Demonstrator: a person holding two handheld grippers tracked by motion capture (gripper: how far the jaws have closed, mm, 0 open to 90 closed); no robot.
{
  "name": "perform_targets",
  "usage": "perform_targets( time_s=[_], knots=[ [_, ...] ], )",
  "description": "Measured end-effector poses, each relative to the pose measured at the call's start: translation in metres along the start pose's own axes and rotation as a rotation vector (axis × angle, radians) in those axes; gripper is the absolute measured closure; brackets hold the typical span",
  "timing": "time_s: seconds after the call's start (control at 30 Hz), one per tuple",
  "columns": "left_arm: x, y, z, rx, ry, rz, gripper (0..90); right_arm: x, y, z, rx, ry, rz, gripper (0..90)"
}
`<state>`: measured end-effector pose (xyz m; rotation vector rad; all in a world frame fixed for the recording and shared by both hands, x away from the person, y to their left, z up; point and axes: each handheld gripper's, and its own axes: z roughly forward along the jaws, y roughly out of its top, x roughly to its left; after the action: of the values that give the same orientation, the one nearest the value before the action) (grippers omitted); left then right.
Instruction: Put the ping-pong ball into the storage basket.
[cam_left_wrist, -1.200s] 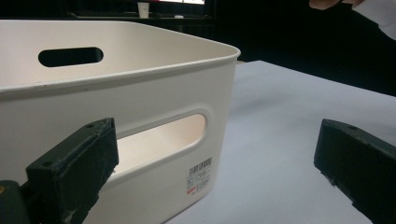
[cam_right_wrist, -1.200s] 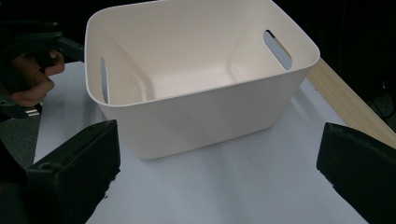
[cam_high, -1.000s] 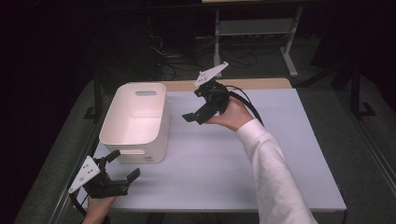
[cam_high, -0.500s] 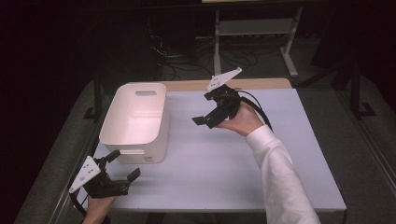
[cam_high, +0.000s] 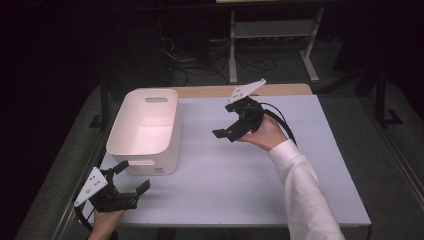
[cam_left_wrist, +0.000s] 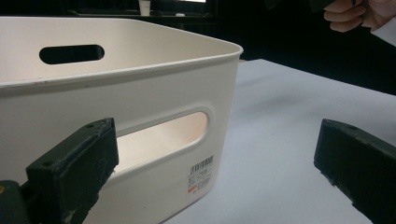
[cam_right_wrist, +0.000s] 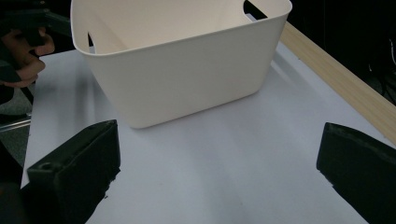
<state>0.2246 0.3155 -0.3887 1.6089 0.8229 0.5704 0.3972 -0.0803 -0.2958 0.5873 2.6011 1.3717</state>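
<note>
I see the bin (cam_high: 145, 131) near the table's (cam_high: 240, 185) left edge, empty. My left gripper (cam_high: 131, 181) sits at the near left corner, jaws wide, beside the bin's handle slot (cam_left_wrist: 163, 135). My right gripper (cam_high: 231, 121) hovers mid-table, jaws apart, empty.

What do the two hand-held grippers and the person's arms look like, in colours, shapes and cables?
The left hand-held gripper and the right hand-held gripper are both black, each with two blocky jaws and a pale grey three-cornered plate on top that bears small dark marks. A black cable trails from the right one. The right arm wears a long white sleeve.
</note>
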Motion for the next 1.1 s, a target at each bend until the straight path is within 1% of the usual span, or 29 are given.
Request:
perform_targets(
  time_s=[0.03,0.1,0.13,0.17,0.2,0.23,0.3,0.43,0.47,0.5,0.53,0.67,0.73,0.8,0.97,1.1],
  knots=[
    [0.0,0.0,-0.001,0.009,0.0,0.003,0.0,0.001,-0.001,-0.001,0.006,-0.002,0.008,0.0],
    [0.0,0.0,-0.001,0.012,0.0,0.006,0.0,0.0,-0.004,-0.002,-0.001,-0.004,0.0,0.0],
    [0.0,0.0,0.0,0.011,-0.001,0.005,0.0,0.0,-0.005,-0.003,-0.001,-0.003,0.012,0.0],
    [0.001,0.0,-0.001,0.02,0.001,0.016,0.0,-0.001,-0.007,-0.004,-0.002,-0.006,0.005,0.0],
    [0.001,0.0,-0.001,0.02,0.002,0.016,0.0,0.0,-0.008,-0.005,0.0,-0.003,0.017,0.0],
    [0.001,0.0,-0.001,0.021,0.003,0.017,0.0,-0.001,-0.01,-0.005,-0.001,-0.006,0.013,0.0],
    [0.001,0.001,-0.001,0.028,0.006,0.017,0.0,-0.002,-0.013,-0.006,-0.003,-0.005,0.029,0.0],
    [0.001,0.001,-0.001,0.027,0.005,0.016,0.0,-0.003,-0.021,-0.007,0.0,-0.006,0.039,0.0],
    [0.001,0.001,-0.001,0.022,0.004,0.01,0.0,-0.004,-0.023,-0.007,-0.003,-0.007,0.041,0.0],
    [0.001,0.001,-0.001,0.025,0.005,0.01,0.0,-0.002,-0.025,-0.007,-0.015,0.001,0.072,0.0],
    [0.001,0.001,-0.001,0.026,0.005,0.012,0.0,-0.002,-0.026,-0.008,-0.017,0.0,0.079,0.0],
    [0.001,0.0,-0.001,0.028,0.008,0.012,0.0,-0.003,-0.033,-0.01,-0.02,-0.005,0.085,0.0],
    [0.001,0.0,-0.001,0.027,0.011,0.009,0.0,-0.003,-0.037,-0.011,-0.022,-0.007,0.077,0.0],
    [0.001,0.0,-0.001,0.026,0.011,0.005,0.0,-0.003,-0.041,-0.012,-0.029,-0.012,0.086,0.0],
    [0.001,0.0,0.0,0.027,0.009,0.009,0.0,-0.003,-0.051,-0.012,-0.035,-0.024,0.087,0.0],
    [0.001,0.0,-0.001,0.024,0.01,0.0,0.0,-0.004,-0.057,-0.014,-0.041,-0.026,0.095,0.0]
  ],
)
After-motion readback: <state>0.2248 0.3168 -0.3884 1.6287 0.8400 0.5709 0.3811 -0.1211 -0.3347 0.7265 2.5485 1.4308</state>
